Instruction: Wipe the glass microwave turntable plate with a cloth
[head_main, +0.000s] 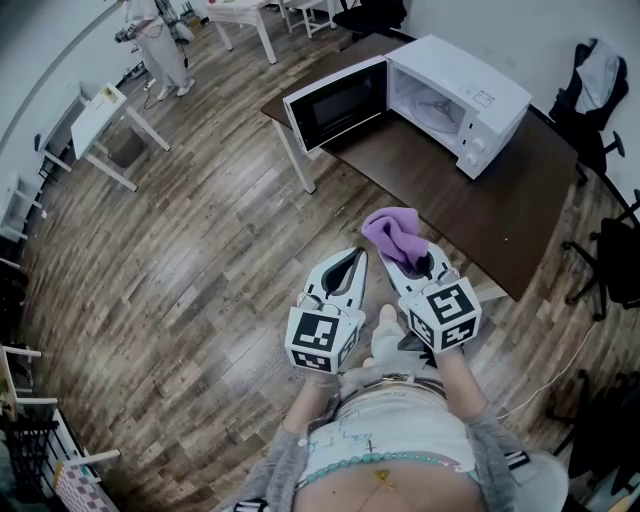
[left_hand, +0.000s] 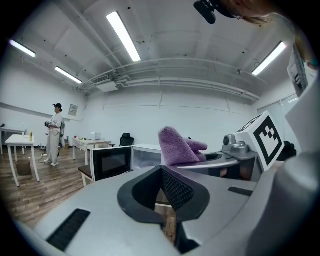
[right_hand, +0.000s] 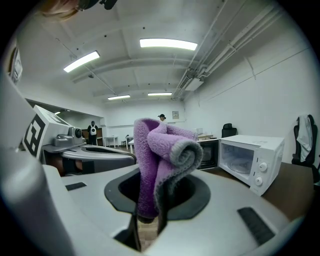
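Nearest the camera, in front of the torso (head_main: 390, 455), two hand-held grippers sit side by side. They point forward over the wood floor (head_main: 180, 250), with their marker cubes toward the body. The left hand-held gripper (head_main: 352, 258) has its jaws pressed fully together with nothing between them. In its own view the black pads meet in a closed seam.

Just beside it, the right hand-held gripper (head_main: 403, 262) is clamped on a purple cloth (head_main: 393, 232). The cloth is pinched at its lower part and stands up above the jaws in a folded bunch. In the right gripper view, one grey-edged fold curls over to the right. In the left gripper view, the cloth sticks up over the top of the right hand-held gripper.

Ahead of the jaw tips is a dark brown worktop (head_main: 500, 205) on white legs. On it stands a white microwave (head_main: 470, 95) with its door (head_main: 335, 103) swung wide open to the left. The glass plate (head_main: 432, 103) lies inside the cavity, on the bottom of the oven. It is well apart from the cloth and from both hand-held grippers.

To the right of the worktop stand black chairs (head_main: 610, 260). A light garment (head_main: 598, 70) hangs over the back of the far one.

Farthest off, at the top left of the head view, a person (head_main: 160, 45) in light clothing stands on the floor. White tables (head_main: 100, 125) stand near that person.
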